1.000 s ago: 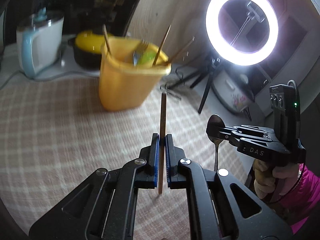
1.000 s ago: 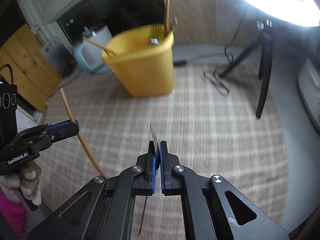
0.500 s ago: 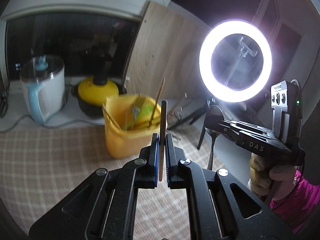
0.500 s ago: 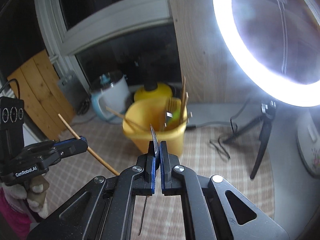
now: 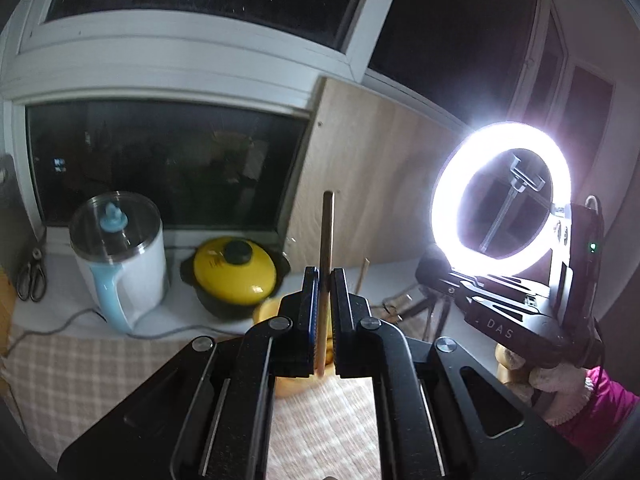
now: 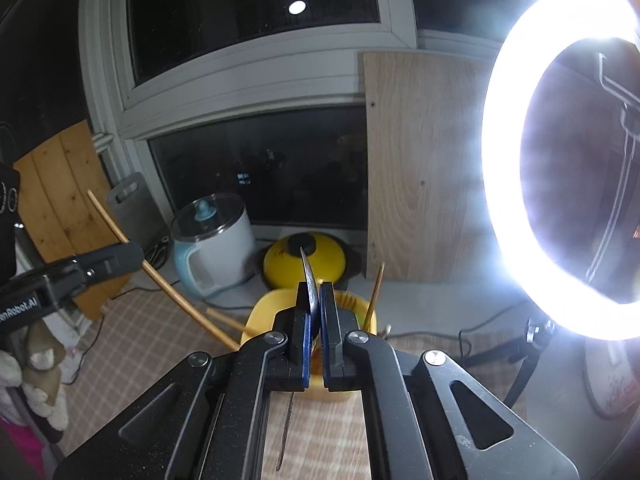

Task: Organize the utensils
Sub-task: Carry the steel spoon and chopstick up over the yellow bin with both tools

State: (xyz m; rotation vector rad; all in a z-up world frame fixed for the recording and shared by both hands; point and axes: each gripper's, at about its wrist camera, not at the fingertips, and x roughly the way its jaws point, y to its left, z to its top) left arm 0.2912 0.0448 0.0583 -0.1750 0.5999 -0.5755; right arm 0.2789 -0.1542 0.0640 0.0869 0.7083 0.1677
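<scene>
In the left wrist view my left gripper (image 5: 325,276) is shut on a wooden chopstick (image 5: 328,232) that stands upright between the blue pads. The yellow utensil bucket (image 5: 266,311) is mostly hidden behind those fingers. My right gripper (image 6: 314,294) is shut on a metal spoon (image 6: 307,276), seen edge-on, with its handle hanging below. Just beyond it stands the bucket (image 6: 362,314), holding chopsticks (image 6: 376,290) and a fork. At the left of the right wrist view, the left gripper (image 6: 132,258) holds its chopstick (image 6: 168,292) slanted. The right gripper (image 5: 436,276) shows in the left wrist view too.
A white and blue kettle (image 5: 120,264) and a black pot with a yellow lid (image 5: 234,272) stand on the sill behind the bucket. A lit ring light (image 5: 500,200) on a tripod stands at the right. A checked tablecloth (image 6: 140,340) covers the table. Scissors (image 5: 30,276) hang far left.
Both grippers rose and tilted upward with their utensils still held. The bucket dropped lower in both views and now sits behind the fingers; the window came into view.
</scene>
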